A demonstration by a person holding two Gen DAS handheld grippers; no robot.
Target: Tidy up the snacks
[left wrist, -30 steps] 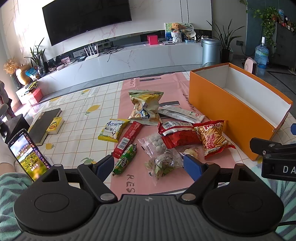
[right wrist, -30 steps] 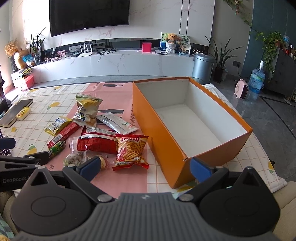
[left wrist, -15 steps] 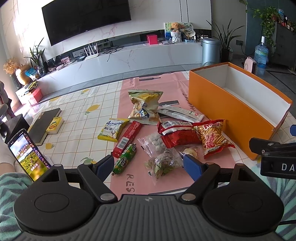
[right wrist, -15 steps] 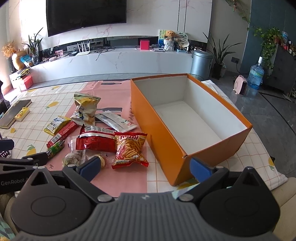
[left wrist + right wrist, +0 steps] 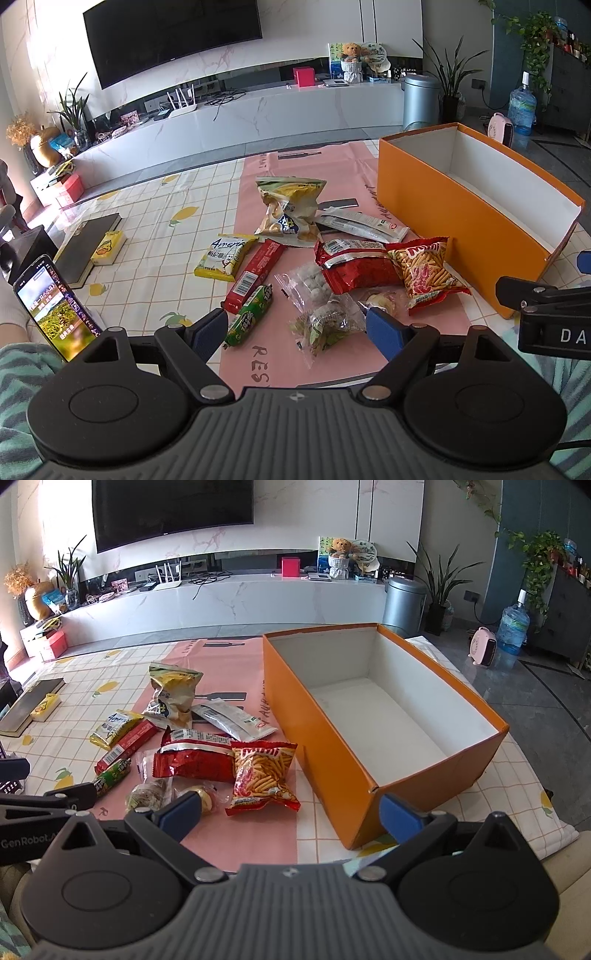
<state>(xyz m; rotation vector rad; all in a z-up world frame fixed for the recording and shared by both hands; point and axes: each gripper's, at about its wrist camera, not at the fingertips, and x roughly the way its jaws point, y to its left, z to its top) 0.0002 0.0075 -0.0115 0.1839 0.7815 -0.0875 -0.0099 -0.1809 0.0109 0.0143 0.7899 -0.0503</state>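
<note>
Several snack packets lie on a pink mat (image 5: 295,173): a yellow chip bag (image 5: 290,210), a red bag (image 5: 354,266), a fries bag (image 5: 424,273), a red bar (image 5: 255,275), a green roll (image 5: 251,314) and a clear bag of sweets (image 5: 328,323). An orange box (image 5: 369,716) with a white, bare inside stands to their right. My left gripper (image 5: 299,330) is open near the table's front edge, the clear bag between its fingers. My right gripper (image 5: 290,814) is open in front of the box's near corner, holding nothing.
A phone (image 5: 55,306) with a lit screen leans at the left, beside a dark book (image 5: 88,243) and a yellow pack (image 5: 107,247). A checked tablecloth (image 5: 155,229) covers the table. Beyond it run a white TV console (image 5: 229,602) and a bin (image 5: 404,600).
Both grippers have shifted only slightly; the right wrist view has drifted a little. No snack has moved.
</note>
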